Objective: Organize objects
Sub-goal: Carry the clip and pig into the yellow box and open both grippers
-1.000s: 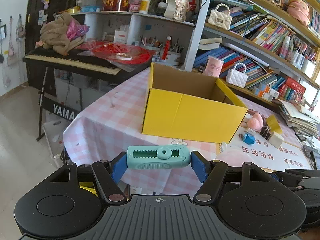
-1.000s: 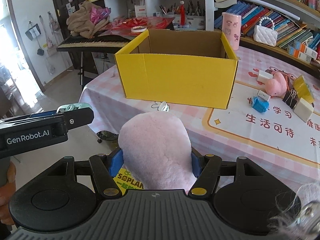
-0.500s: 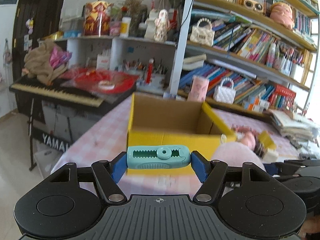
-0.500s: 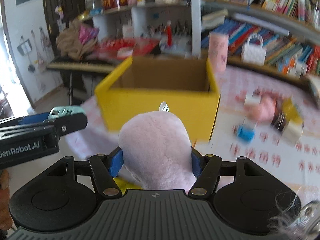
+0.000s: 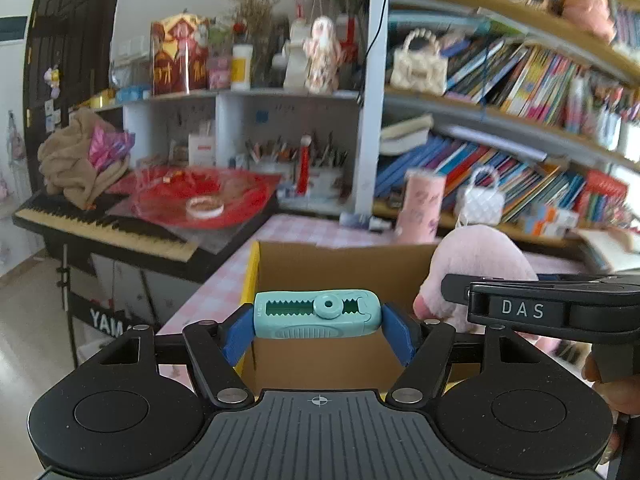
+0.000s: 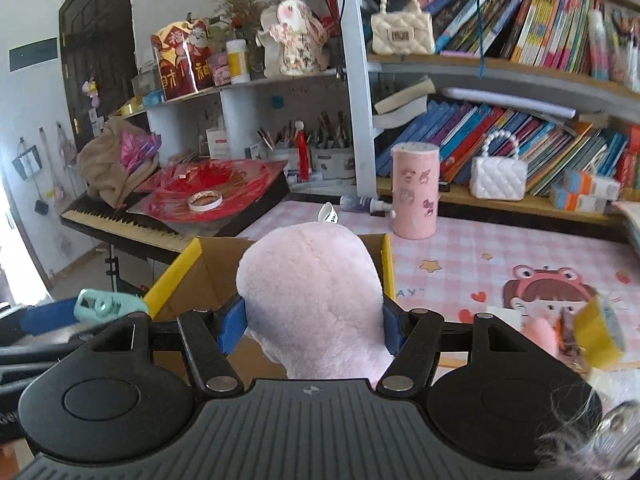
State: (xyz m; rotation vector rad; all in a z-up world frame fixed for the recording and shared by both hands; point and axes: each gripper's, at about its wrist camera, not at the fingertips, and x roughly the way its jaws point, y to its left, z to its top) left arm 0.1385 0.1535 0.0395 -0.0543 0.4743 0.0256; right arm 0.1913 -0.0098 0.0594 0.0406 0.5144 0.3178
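Left gripper [image 5: 318,320] clamped endwise on a mint-green toothed plastic clip [image 5: 317,313], right gripper [image 6: 311,320] squeezing a fluffy pale-pink plush [image 6: 310,300], both above the open yellow cardboard box [image 6: 182,270].

Bright daylight from the left, fisheye-curved edges, slight motion blur throughout.

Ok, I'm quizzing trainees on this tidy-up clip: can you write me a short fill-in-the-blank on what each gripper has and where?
1. The left gripper is clamped on a teal ____.
2. The right gripper grips a ____ plush toy.
3. Both are held over the open ____ box.

Missing: clip; pink; yellow
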